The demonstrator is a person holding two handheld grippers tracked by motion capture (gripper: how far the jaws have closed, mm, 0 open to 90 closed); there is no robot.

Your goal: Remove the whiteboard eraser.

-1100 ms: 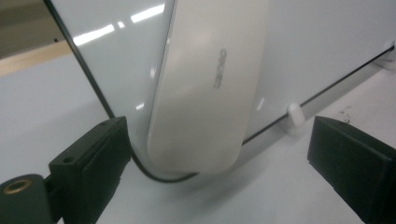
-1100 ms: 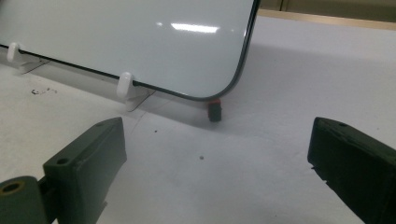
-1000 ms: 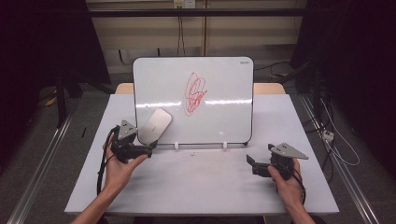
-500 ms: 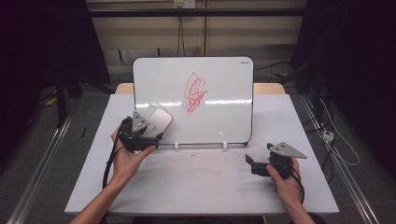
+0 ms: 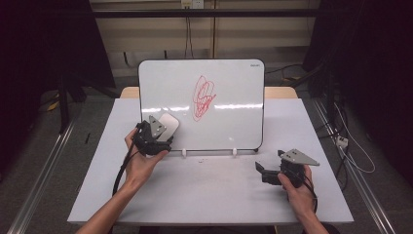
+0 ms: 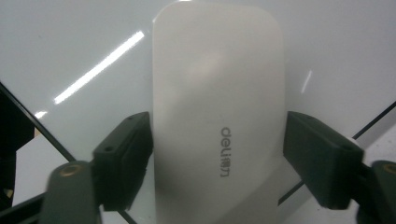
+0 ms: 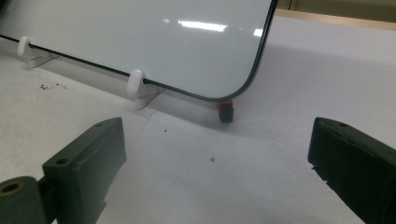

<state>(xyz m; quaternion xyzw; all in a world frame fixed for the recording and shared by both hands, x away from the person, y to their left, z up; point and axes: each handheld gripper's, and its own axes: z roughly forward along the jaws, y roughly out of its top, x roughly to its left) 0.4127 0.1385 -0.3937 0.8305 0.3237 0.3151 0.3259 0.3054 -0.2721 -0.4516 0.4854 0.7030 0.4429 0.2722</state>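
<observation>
Straddling the white eraser (image 6: 218, 116) on the whiteboard (image 5: 229, 112) with left gripper (image 6: 217, 154) jaws apart — logo legible up close; keeping right gripper (image 7: 217, 163) wide open.

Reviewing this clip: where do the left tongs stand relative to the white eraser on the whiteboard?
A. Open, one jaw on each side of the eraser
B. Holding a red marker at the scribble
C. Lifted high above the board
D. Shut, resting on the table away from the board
A: in the left gripper view the left tongs are open with a jaw on either side of the white eraser, which lies against the whiteboard.
</observation>
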